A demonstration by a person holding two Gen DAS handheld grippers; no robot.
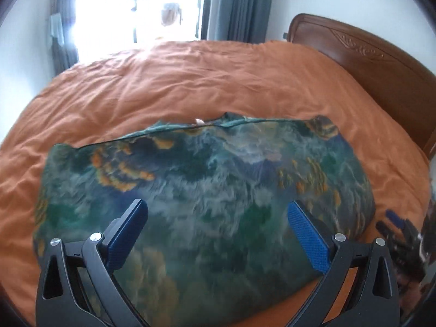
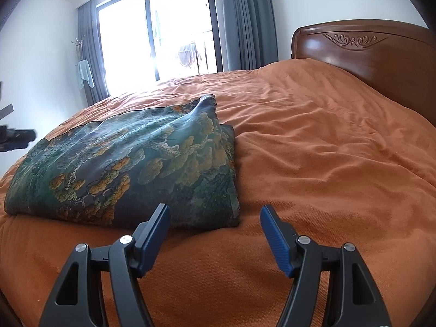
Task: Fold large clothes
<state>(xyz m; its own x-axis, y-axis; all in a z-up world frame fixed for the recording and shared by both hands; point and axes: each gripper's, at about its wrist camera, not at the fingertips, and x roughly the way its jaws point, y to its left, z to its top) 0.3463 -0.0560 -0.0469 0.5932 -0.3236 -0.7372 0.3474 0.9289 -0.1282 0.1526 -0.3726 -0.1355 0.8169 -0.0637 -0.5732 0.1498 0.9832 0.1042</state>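
Observation:
A green and blue garment with an orange tree print lies folded into a flat rectangle on the orange bedspread. My left gripper is open and empty, held just above the garment's near part. In the right wrist view the garment lies to the left, with one far corner puckered upward. My right gripper is open and empty above bare bedspread, just right of the garment's near right corner. The right gripper shows blurred at the left wrist view's right edge.
A carved wooden headboard stands at the right end of the bed. A bright glass door with grey curtains is behind the bed. A coat stand with a light cloth stands by the far left wall.

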